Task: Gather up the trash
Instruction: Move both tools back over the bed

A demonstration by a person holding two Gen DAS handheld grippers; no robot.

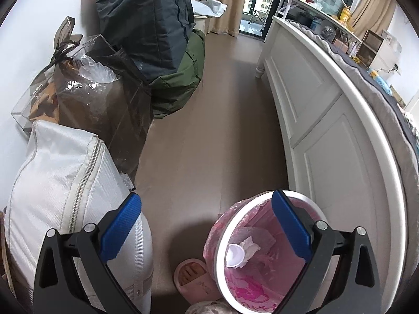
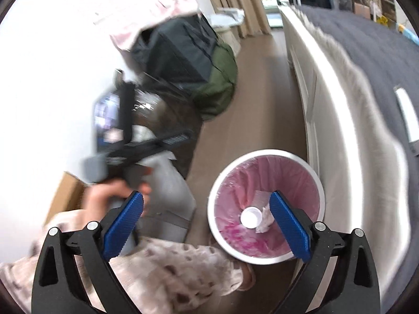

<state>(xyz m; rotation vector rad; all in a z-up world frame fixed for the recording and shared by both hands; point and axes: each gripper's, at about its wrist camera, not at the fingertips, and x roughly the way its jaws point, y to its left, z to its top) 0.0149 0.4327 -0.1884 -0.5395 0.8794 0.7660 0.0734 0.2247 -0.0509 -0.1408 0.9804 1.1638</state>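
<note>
The bed (image 1: 327, 120) runs along one side of the floor, and the white bin (image 2: 264, 257) with its pink liner (image 2: 262, 172) stands just beside it. Inside lie a small white cup (image 2: 251, 217) and a crumpled tissue (image 2: 265, 222); both look light and easily crushed, best pinched gently at an edge. The right tool (image 2: 207, 225) gapes wide above the bin, empty. The left tool (image 1: 207, 227) is likewise wide and empty.
</note>
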